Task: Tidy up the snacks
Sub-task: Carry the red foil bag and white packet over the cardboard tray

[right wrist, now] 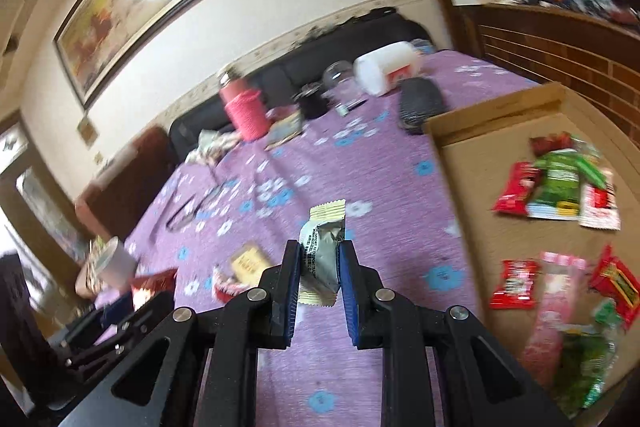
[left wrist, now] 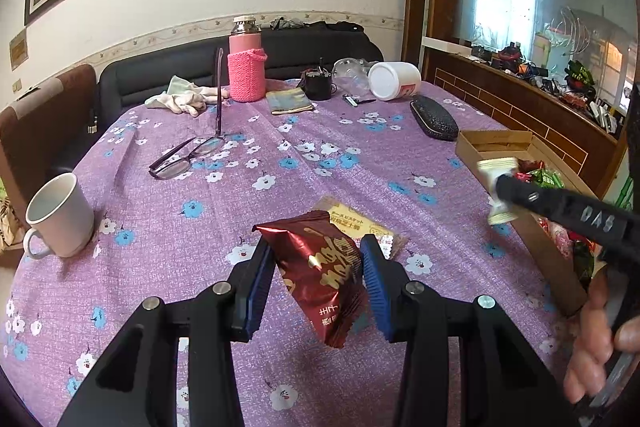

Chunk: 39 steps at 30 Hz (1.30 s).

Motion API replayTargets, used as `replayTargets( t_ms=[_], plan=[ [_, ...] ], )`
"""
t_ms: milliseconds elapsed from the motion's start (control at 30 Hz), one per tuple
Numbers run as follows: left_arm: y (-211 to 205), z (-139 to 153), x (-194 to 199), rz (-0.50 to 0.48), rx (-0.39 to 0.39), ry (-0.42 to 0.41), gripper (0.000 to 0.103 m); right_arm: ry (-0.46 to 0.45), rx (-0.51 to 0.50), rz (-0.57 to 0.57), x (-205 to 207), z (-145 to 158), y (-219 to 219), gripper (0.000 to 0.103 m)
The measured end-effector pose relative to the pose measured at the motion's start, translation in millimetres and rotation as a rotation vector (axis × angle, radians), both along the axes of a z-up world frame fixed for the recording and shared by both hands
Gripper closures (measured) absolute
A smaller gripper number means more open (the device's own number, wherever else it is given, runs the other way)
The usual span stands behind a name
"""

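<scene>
My left tool (left wrist: 318, 263) is clamped on a dark red foil snack packet (left wrist: 324, 283), its blue pads pressing the packet's two long sides while it hangs clear above the bench (left wrist: 280, 163). My right tool (right wrist: 319, 259) is pinched together on a small silver-grey wrapped snack bar (right wrist: 322, 255) with cream crimped ends, which is also off the bench, near the cardboard box (right wrist: 472, 163) but not yet over it.

Both packets look very light and soft-skinned. The foil is smooth and likely slippery, and the red packet sits puffed and tilted between the pads, so I judge it could twist or slide out if I swing it quickly. The contents may well be brittle, so a harder squeeze risks crushing them. The best hold is across the filled middle, as now, not on the thin crimped ends, which would fold and let the packet droop.

A yellow flat biscuit packet (left wrist: 356, 223) lies on the bench on the side of the red packet away from me. The cardboard box already holds red, green and pink snack packets (right wrist: 556, 183), loosely spread.
</scene>
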<state>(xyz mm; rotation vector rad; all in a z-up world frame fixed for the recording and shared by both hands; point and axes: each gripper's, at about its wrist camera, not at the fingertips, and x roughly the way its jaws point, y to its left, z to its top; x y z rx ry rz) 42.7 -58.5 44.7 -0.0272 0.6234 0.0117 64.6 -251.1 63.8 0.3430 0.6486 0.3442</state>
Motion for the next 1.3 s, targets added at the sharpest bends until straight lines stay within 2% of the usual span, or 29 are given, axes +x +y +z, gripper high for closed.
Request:
replayTargets(
  t_ms=[200,467,567,767,967,1067,1100,1200,1300],
  plan=[
    [-1.1,1.9,-3.5,-0.013,-0.013,-0.01,0.061,-0.039,0.028,-0.145,-17.5,10.1,-60.1,0.083],
    [-13.3,1.8,-3.8,-0.073,-0.047,0.008,0.061,-0.018,0.072,-0.345,-35.2,2.6,-154.2,0.083],
    [-28.0,8.0,-3.2,-0.105,-0.045,0.021,0.061,0.003,0.091,-0.379,-37.6,-1.9,-171.9,0.083],
    [-91.1,24.8,7.1,-0.223,-0.022,0.037,0.061,0.075,0.173,-0.395,-30.6,-17.0,-187.9,0.083],
    [-179.9,33.2,31.0,-0.384,-0.094,0.057,0.061,0.043,0.132,-0.426,-36.3,-14.1,-186.9,0.083],
    [-221.8,26.3,37.3,-0.454,-0.118,0.074,0.061,0.044,0.109,-0.444,-36.8,-14.5,-185.0,0.083],
    [-232.6,22.7,39.0,-0.47,-0.121,0.078,0.064,0.044,0.109,-0.452,-37.1,-14.4,-185.9,0.083],
    [-247.0,10.5,46.5,-0.46,-0.126,0.095,0.061,0.061,0.129,-0.491,-38.6,-17.7,-195.8,0.083],
    [-244.7,-2.0,54.2,-0.448,-0.15,0.125,0.061,0.065,0.139,-0.474,-36.2,-18.4,-195.4,0.083]
  ],
)
